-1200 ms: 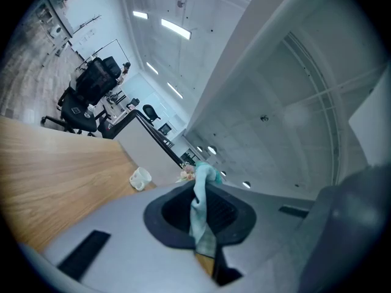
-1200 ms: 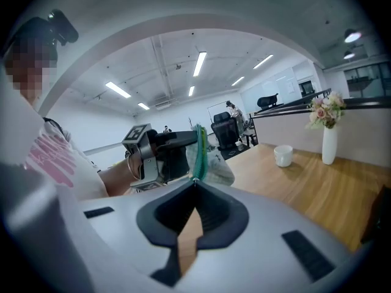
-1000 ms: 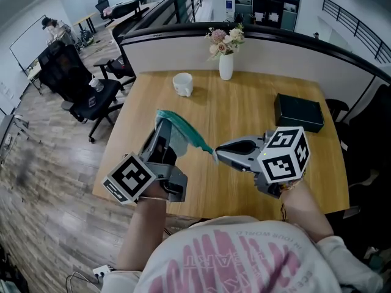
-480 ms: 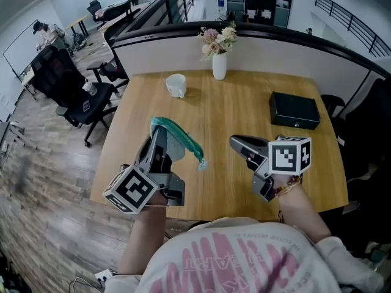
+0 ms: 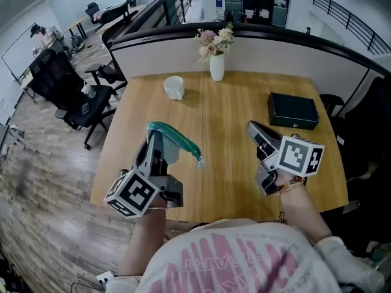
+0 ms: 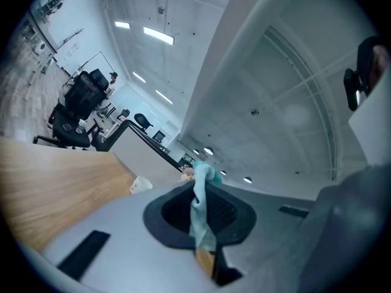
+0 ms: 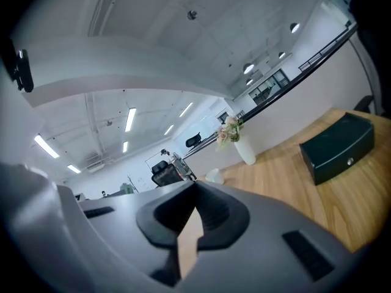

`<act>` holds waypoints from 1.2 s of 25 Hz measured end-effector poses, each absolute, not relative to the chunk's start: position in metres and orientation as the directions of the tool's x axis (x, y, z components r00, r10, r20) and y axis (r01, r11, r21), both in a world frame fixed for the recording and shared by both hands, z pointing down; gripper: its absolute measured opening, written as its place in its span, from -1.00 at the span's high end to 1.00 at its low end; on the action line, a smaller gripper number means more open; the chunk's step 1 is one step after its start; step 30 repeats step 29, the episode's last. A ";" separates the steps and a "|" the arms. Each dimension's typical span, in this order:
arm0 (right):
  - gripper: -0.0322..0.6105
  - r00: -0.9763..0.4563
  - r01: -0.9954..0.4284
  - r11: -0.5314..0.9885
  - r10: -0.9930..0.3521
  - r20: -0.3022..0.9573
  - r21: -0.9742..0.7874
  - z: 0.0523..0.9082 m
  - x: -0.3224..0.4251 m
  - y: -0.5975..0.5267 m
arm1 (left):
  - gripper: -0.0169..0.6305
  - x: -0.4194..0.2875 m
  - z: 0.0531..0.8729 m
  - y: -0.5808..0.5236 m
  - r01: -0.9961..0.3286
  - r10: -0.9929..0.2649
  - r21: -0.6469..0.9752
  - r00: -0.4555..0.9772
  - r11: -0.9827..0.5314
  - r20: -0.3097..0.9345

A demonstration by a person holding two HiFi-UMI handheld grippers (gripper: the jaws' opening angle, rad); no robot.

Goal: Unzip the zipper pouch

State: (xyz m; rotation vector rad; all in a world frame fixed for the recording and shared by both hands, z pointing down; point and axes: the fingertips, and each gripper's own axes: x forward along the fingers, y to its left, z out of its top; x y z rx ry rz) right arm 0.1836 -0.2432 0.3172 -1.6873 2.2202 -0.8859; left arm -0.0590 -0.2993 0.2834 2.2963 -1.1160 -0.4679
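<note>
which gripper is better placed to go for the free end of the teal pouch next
Probably right: the right gripper is empty, jaws together, and free. The left gripper is shut on the pouch, holding it above the table.

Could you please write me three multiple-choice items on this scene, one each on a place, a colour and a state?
1. Where is the box? A on a chair; B on the table, at its right; C on the floor.
2. What colour is the pouch? A red; B yellow; C teal.
3. How is the right gripper? A shut, empty; B shut on the pouch; C wide open.
Key: 1 B, it rests on the wood beyond the right gripper; 2 C, teal cloth sticks out of the left gripper; 3 A, its jaws meet with nothing between.
</note>
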 end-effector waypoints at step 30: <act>0.91 -0.325 -0.837 0.169 -0.919 0.224 -0.520 0.326 0.183 -0.265 | 0.91 -0.060 0.284 -0.321 -0.595 -0.799 0.624 0.595 -0.507 -0.082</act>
